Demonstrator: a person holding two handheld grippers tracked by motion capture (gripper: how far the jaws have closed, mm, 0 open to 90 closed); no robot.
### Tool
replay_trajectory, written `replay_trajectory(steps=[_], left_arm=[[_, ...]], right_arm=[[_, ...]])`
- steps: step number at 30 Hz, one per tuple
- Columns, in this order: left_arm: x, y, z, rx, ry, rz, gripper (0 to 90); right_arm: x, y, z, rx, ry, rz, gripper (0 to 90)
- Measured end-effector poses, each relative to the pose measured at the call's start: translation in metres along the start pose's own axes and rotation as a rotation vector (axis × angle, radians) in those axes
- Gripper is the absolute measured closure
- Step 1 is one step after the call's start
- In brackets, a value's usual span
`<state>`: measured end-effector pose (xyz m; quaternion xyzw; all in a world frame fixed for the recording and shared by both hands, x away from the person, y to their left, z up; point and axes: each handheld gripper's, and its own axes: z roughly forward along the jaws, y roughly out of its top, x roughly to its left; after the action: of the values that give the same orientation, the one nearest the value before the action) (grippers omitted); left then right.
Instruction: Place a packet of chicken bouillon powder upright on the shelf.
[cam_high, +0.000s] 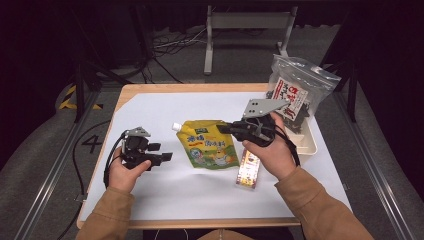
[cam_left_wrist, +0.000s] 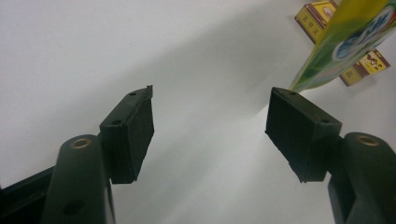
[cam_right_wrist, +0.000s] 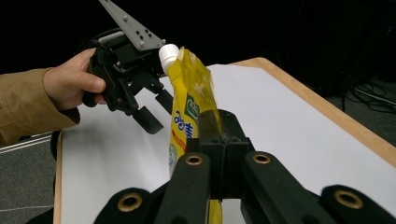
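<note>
A yellow pouch (cam_high: 210, 144) with a white screw cap (cam_high: 176, 127) hangs over the middle of the white table (cam_high: 150, 107). My right gripper (cam_high: 227, 128) is shut on the pouch's right edge. In the right gripper view its jaws (cam_right_wrist: 218, 137) are pressed together on the pouch (cam_right_wrist: 187, 93), which stands up with the cap (cam_right_wrist: 168, 52) at the top. My left gripper (cam_high: 161, 152) hovers left of the pouch, open and holding nothing. In the left gripper view the open jaws (cam_left_wrist: 210, 112) frame bare table, with the pouch's corner (cam_left_wrist: 348, 44) at the upper right.
A narrow printed box (cam_high: 249, 169) lies on the table under my right hand. A white tray (cam_high: 307, 142) at the right edge holds a clear bag of dark snacks (cam_high: 295, 95). The wooden table rim (cam_high: 200, 88) runs along the far side.
</note>
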<state>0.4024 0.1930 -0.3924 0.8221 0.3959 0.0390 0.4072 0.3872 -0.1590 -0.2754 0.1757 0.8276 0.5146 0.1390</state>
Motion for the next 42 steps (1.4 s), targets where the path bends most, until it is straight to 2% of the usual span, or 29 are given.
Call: replay_trajectory(steps=[11, 19, 31, 32, 42], left_arm=[[0.001, 0.003, 0.003, 0.0, 0.009, -0.006, 33.4], [0.002, 0.005, 0.006, 0.004, 0.008, -0.017, 33.4], [0.002, 0.005, 0.002, -0.029, 0.034, -0.015, 33.2], [0.002, 0.004, 0.001, -0.031, 0.034, -0.023, 33.2], [0.002, 0.004, 0.0, -0.05, 0.036, -0.012, 33.0]], right_arm=[[-0.012, 0.004, -0.034, -0.038, -0.077, -0.003, 90.0], [-0.017, 0.006, -0.054, -0.059, -0.115, 0.0, 90.0], [-0.028, 0.001, -0.084, -0.082, -0.163, 0.0, 90.0], [-0.029, 0.0, -0.087, -0.084, -0.169, 0.002, 90.0], [-0.037, -0.005, -0.106, -0.091, -0.21, 0.009, 90.0]])
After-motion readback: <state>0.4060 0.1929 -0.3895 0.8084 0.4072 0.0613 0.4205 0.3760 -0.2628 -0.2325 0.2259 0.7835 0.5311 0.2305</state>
